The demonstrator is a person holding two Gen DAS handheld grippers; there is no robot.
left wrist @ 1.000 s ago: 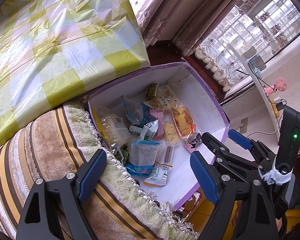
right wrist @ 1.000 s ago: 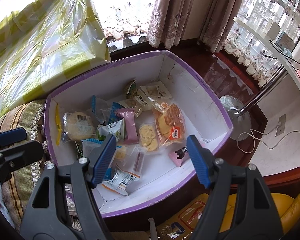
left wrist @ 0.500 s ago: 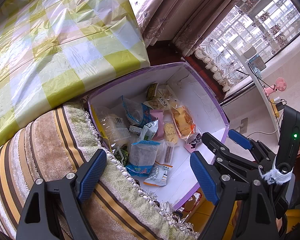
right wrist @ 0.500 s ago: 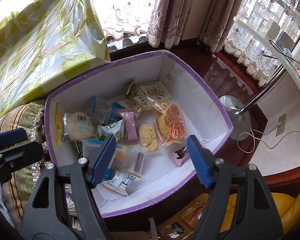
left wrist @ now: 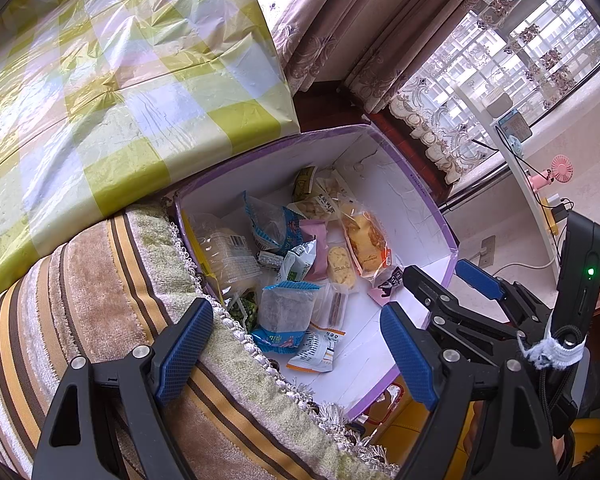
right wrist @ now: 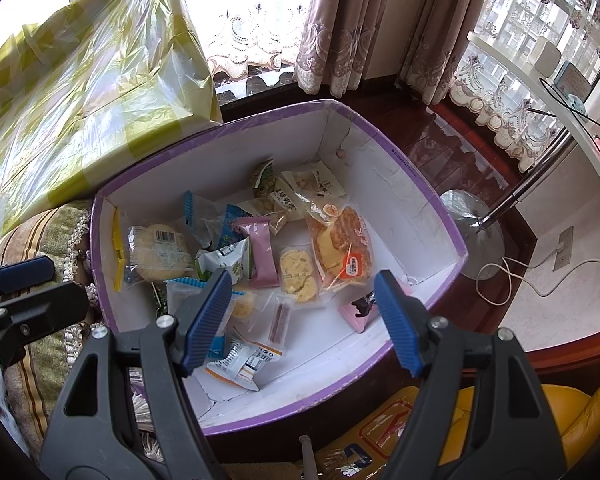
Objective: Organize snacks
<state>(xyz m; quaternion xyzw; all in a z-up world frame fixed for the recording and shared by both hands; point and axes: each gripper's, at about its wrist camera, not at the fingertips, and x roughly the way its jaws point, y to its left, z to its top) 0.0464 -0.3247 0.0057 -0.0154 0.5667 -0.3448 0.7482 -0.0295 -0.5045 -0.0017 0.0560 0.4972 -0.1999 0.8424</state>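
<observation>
Your left gripper and right gripper hang above the snack box, jaws spread, holding nothing.

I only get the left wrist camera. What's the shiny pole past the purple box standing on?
Observer: On a round silver metal base, flat on the floor right beside the purple-rimmed white cardboard box.
Operator: Can the other camera see my left gripper?
Observer: Yes. The left gripper pokes in at that picture's left edge, above the striped fringed cushion, fingers apart with nothing between them.
</observation>
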